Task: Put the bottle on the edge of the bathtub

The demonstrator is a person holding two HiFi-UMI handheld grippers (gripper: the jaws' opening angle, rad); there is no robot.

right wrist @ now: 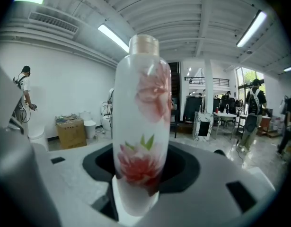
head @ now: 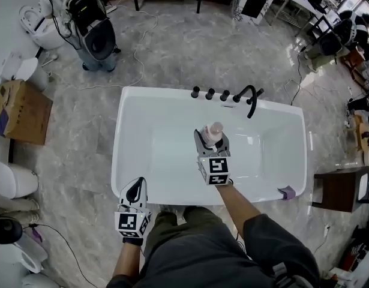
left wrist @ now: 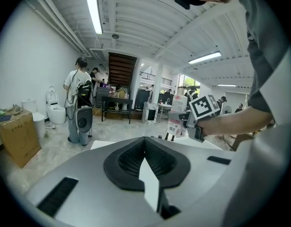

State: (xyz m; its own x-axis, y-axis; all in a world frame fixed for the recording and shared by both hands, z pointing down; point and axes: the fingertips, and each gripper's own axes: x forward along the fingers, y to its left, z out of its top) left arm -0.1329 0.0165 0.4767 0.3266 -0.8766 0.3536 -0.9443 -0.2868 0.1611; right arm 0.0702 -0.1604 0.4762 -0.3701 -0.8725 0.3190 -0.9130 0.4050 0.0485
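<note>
Right gripper (head: 212, 140) clamped on upright bottle (right wrist: 140, 126), basin of bathtub (head: 160, 93) beneath it, no rim under it. Left gripper (head: 135, 188) closed, empty. Risks: early release drops bottle into basin; narrow rim, bottle tips.

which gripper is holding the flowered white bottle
The right gripper: its jaws are shut on the white bottle with pink flowers, while the left gripper is shut on nothing.

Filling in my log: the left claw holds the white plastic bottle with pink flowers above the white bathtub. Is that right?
No, the right claw holds the white plastic bottle with pink flowers above the white bathtub, as the right gripper view shows. The left claw is shut and empty.
</note>
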